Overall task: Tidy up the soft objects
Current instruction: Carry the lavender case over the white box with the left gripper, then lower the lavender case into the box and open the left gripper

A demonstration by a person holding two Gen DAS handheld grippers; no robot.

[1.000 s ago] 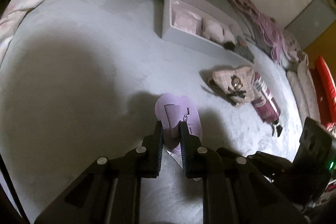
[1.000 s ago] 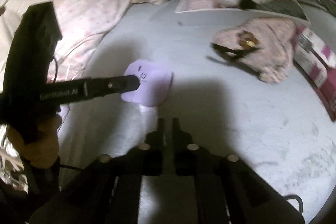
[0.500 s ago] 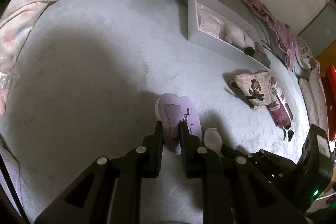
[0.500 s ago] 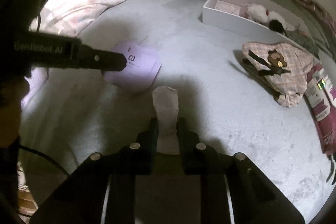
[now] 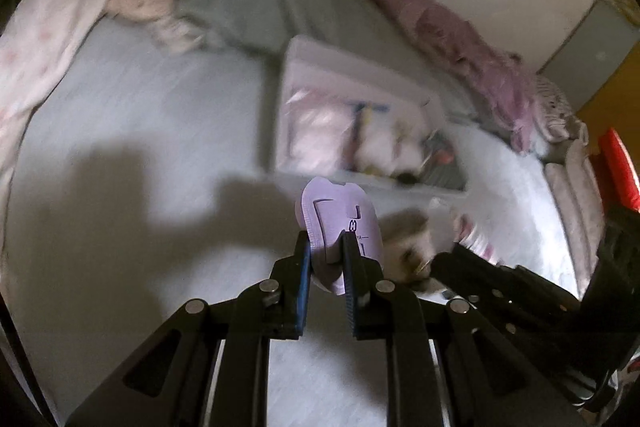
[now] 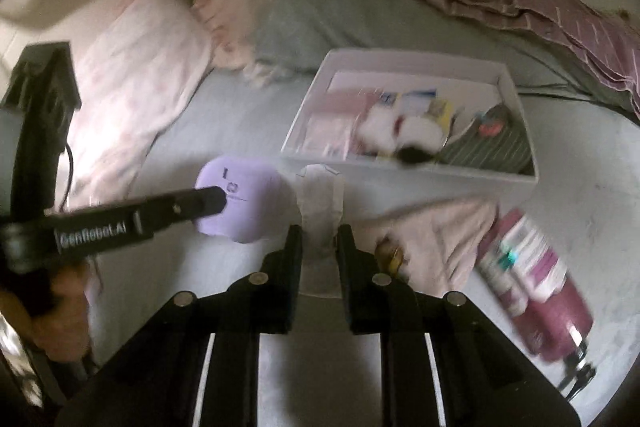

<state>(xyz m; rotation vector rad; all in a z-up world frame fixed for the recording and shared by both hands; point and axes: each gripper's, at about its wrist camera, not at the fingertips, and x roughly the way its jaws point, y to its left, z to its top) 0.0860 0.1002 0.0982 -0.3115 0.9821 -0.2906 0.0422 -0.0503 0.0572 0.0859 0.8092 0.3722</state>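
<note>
Lilac soft pack (image 5: pixel 340 223) sits pinched between the left gripper (image 5: pixel 325 247) jaws, nearly closed on its lower edge; looks light and squishy, so edge grip's fine. Right gripper (image 6: pixel 319 239) clamps a floppy white pad (image 6: pixel 320 203), white box (image 6: pixel 516 95) beyond.

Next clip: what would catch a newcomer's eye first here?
Probably the lilac packet clamped in the left gripper, bright against the pale grey bedspread. Beside it, the right gripper holds a white pad in its jaws. Beyond both sits the open white box, already holding soft things, with a pink checked cloth in front of it.
</note>
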